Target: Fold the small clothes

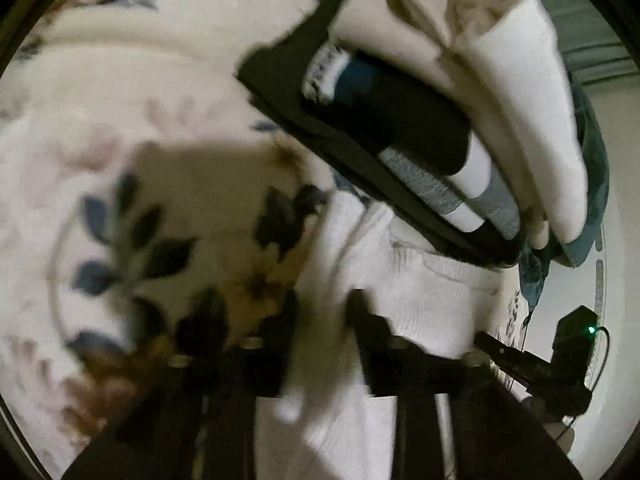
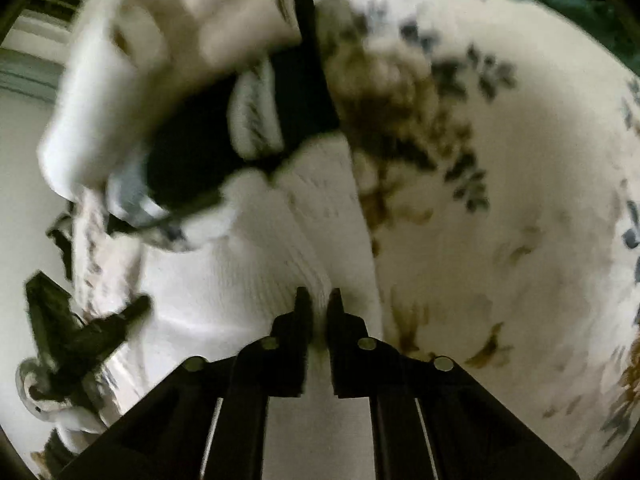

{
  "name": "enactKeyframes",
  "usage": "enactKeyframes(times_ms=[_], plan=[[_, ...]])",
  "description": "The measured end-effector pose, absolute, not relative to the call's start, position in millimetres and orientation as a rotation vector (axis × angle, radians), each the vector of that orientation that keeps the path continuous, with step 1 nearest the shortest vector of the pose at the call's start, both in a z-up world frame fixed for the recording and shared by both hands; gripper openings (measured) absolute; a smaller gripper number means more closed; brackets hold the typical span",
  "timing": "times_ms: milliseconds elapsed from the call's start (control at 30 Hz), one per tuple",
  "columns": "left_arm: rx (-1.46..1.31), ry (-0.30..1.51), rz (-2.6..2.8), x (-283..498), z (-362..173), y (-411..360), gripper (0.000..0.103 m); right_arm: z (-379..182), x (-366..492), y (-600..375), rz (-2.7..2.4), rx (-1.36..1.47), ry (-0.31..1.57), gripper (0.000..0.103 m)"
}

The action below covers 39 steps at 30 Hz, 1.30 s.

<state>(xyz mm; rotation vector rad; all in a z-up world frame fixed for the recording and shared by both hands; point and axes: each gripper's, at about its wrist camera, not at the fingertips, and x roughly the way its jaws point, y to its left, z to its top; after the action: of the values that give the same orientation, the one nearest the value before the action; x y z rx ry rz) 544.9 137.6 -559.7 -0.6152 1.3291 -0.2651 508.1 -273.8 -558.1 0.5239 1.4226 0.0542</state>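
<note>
A white knit garment (image 1: 420,300) lies on the floral bedspread (image 1: 140,100). My left gripper (image 1: 320,308) has the cloth's edge between its fingers, with a blurred fold running up between them. In the right wrist view the same white garment (image 2: 248,280) spreads ahead, and my right gripper (image 2: 319,300) is pinched on its ribbed edge with only a narrow gap. The left gripper also shows in the right wrist view (image 2: 120,320) at the lower left, and the right gripper (image 1: 492,344) shows in the left wrist view.
A stack of folded clothes (image 1: 420,128), black, grey, white and cream, lies just beyond the white garment; it also shows in the right wrist view (image 2: 192,120). A teal cloth (image 1: 592,200) lies at the bed's edge. The bedspread (image 2: 520,200) stretches to the right.
</note>
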Motion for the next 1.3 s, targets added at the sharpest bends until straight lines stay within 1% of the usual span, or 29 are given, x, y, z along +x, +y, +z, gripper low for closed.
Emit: enactKeyframes(times_ms=[33, 67, 100, 133, 200, 267, 333, 367, 400, 433, 467, 533, 567, 633, 667, 733, 767, 800, 833, 867, 967, 1067, 1167, 1300], plan=[[-0.626, 1.296, -0.288, 533.7, -548.6, 144.0, 0.038, -551.8, 504.1, -275.9, 0.069, 0.533, 1.404, 0.020], [-0.628, 1.279, -0.298, 522.9, -540.8, 148.0, 0.045, -543.5, 497.5, -277.3, 0.090, 0.523, 1.385, 0.030], [-0.615, 1.270, -0.301, 508.4, -534.7, 152.1, 0.046, -538.5, 490.1, -278.5, 0.103, 0.513, 1.376, 0.040], [-0.599, 1.274, -0.308, 494.1, -532.0, 154.0, 0.046, -532.6, 479.0, -279.9, 0.117, 0.508, 1.371, 0.042], [-0.594, 1.313, -0.316, 461.0, -537.7, 154.4, 0.046, -531.1, 453.4, -281.9, 0.152, 0.536, 1.398, 0.043], [-0.595, 1.363, -0.313, 442.9, -551.8, 148.2, 0.046, -542.4, 433.6, -280.8, 0.169, 0.568, 1.453, 0.043], [-0.608, 1.373, -0.307, 429.4, -562.5, 137.6, 0.042, -557.5, 416.8, -277.7, 0.192, 0.618, 1.505, 0.043], [-0.615, 1.350, -0.302, 423.2, -563.9, 134.5, 0.014, -564.1, 409.4, -276.7, 0.195, 0.655, 1.510, 0.043], [-0.604, 1.341, -0.294, 419.8, -563.0, 129.4, 0.007, -566.4, 405.4, -274.6, 0.199, 0.682, 1.496, 0.026], [-0.595, 1.326, -0.285, 419.1, -559.9, 127.8, 0.007, -565.9, 401.9, -274.5, 0.201, 0.698, 1.471, 0.013], [-0.595, 1.296, -0.271, 417.8, -554.5, 128.4, 0.006, -562.4, 399.4, -275.8, 0.186, 0.693, 1.448, 0.010], [-0.612, 1.272, -0.245, 419.2, -551.9, 135.7, 0.006, -556.3, 394.7, -286.1, 0.126, 0.698, 1.410, 0.007], [-0.610, 1.292, -0.234, 421.6, -558.6, 140.3, 0.006, -557.3, 395.0, -292.7, 0.086, 0.691, 1.410, 0.007], [-0.653, 1.331, -0.279, 425.4, -569.0, 144.2, 0.007, -572.0, 397.3, -293.7, 0.125, 0.738, 1.476, 0.007], [-0.659, 1.342, -0.312, 428.1, -567.9, 142.8, 0.012, -573.1, 399.5, -292.7, 0.154, 0.742, 1.492, 0.008], [-0.650, 1.332, -0.367, 435.8, -557.2, 144.2, 0.030, -566.3, 404.6, -291.3, 0.201, 0.707, 1.491, 0.016], [-0.665, 1.312, -0.391, 437.4, -554.5, 146.0, 0.059, -563.7, 407.7, -293.5, 0.225, 0.696, 1.493, 0.041], [-0.697, 1.285, -0.407, 440.4, -554.3, 149.3, 0.080, -563.9, 409.0, -298.0, 0.242, 0.721, 1.480, 0.070], [-0.729, 1.270, -0.412, 443.5, -557.0, 150.5, 0.080, -566.1, 410.9, -299.8, 0.261, 0.758, 1.463, 0.079], [-0.777, 1.264, -0.425, 448.8, -564.5, 152.1, 0.080, -572.5, 412.4, -304.0, 0.277, 0.798, 1.461, 0.086], [-0.834, 1.315, -0.449, 470.0, -596.7, 140.4, 0.080, -605.7, 419.8, -308.2, 0.324, 0.909, 1.502, 0.086], [-0.812, 1.344, -0.482, 483.2, -613.5, 118.9, 0.081, -635.7, 425.5, -299.7, 0.406, 0.995, 1.522, 0.086], [-0.822, 1.353, -0.520, 490.3, -618.0, 105.0, 0.085, -647.5, 434.2, -288.0, 0.469, 1.049, 1.506, 0.087], [-0.807, 1.357, -0.536, 492.7, -615.0, 95.5, 0.085, -649.3, 446.3, -262.4, 0.501, 1.040, 1.500, 0.087]])
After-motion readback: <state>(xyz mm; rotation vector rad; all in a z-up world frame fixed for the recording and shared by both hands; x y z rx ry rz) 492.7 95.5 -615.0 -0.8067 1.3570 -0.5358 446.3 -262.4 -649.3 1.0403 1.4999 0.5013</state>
